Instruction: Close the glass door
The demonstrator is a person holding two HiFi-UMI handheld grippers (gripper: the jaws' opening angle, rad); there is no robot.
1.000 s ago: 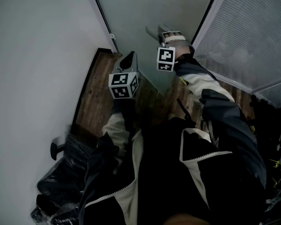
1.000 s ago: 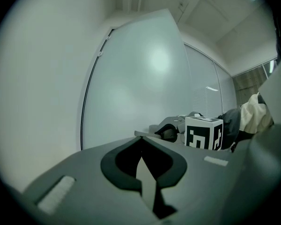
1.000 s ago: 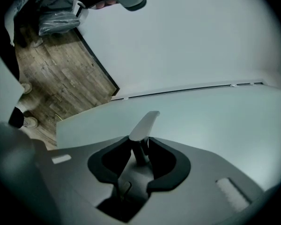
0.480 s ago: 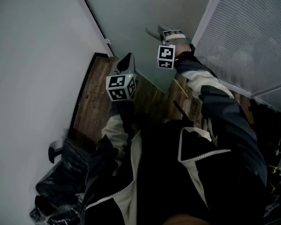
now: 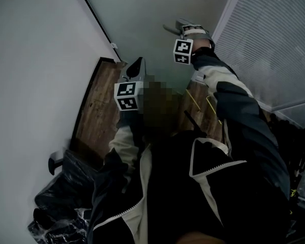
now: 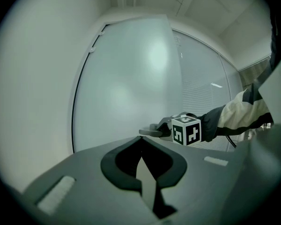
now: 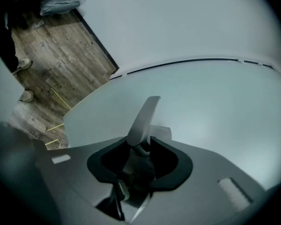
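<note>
The frosted glass door (image 5: 152, 9) fills the top middle of the head view, and its metal lever handle (image 5: 169, 28) sticks out to the left. My right gripper (image 5: 176, 27), arm stretched forward, is closed round that handle. In the right gripper view the lever (image 7: 143, 116) rises from between the black pads (image 7: 165, 159), and the jaws are easing open slightly. My left gripper (image 5: 137, 64) hovers lower and to the left, apart from the door, shut with nothing in it. Its pads (image 6: 116, 165) meet at the tip, facing the glass (image 6: 131, 78).
A white wall (image 5: 35, 60) runs down the left, with a black door frame strip (image 5: 94, 19). A glass partition with blinds (image 5: 274, 39) stands on the right. Wood floor (image 5: 99, 105) lies below. Black plastic-wrapped items (image 5: 66, 187) sit at the lower left by the wall.
My right gripper has moved farther out and up in the head view with the handle, and the door has swung with it. The left gripper shifted slightly left and down.
</note>
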